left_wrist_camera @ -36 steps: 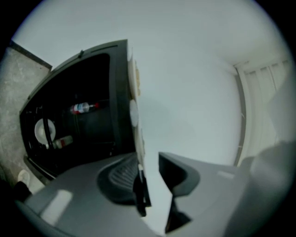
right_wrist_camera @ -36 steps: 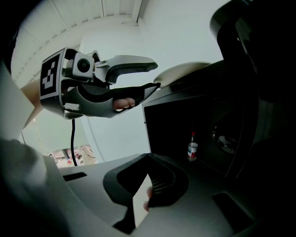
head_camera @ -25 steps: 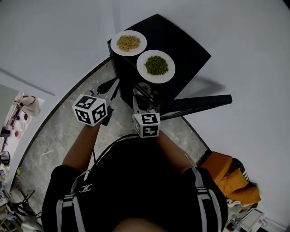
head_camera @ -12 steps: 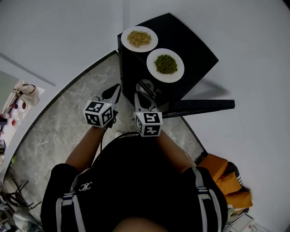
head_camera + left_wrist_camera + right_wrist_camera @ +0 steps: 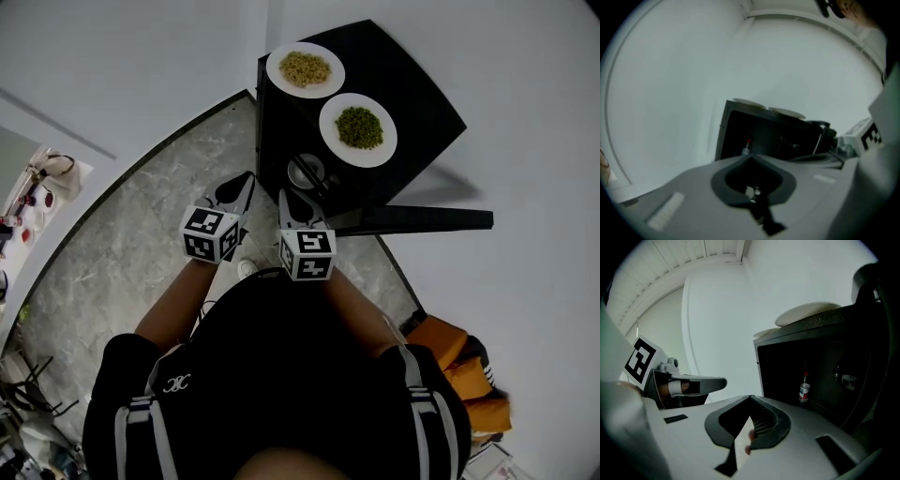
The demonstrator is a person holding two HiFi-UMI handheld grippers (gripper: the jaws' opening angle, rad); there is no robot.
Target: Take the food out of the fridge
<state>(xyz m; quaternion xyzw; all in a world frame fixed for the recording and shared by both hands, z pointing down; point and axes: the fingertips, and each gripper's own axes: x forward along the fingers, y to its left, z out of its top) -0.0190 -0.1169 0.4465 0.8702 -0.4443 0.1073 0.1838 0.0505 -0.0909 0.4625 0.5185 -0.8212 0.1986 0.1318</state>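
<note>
Held side by side toward 12 o'clock, slightly downward: the left gripper (image 5: 242,184) and the right gripper (image 5: 286,197), jaws pressed together on nothing, before the open front of the small black box-shaped fridge (image 5: 417,94). On top, round white plate of yellowish food (image 5: 276,73) and, at 1 o'clock, round white plate of green food (image 5: 330,141). Open grey marble floor (image 5: 141,244) at 9 o'clock, black door (image 5: 422,221) swung out at 3 o'clock.

No word or number can be read anywhere. The left cube (image 5: 212,234) and right cube (image 5: 307,254), near centre, carry only black-and-white square codes. The white emblem (image 5: 176,387) on the black shirt (image 5: 281,366) at seven o'clock and the bottle (image 5: 804,389) label are illegible.
</note>
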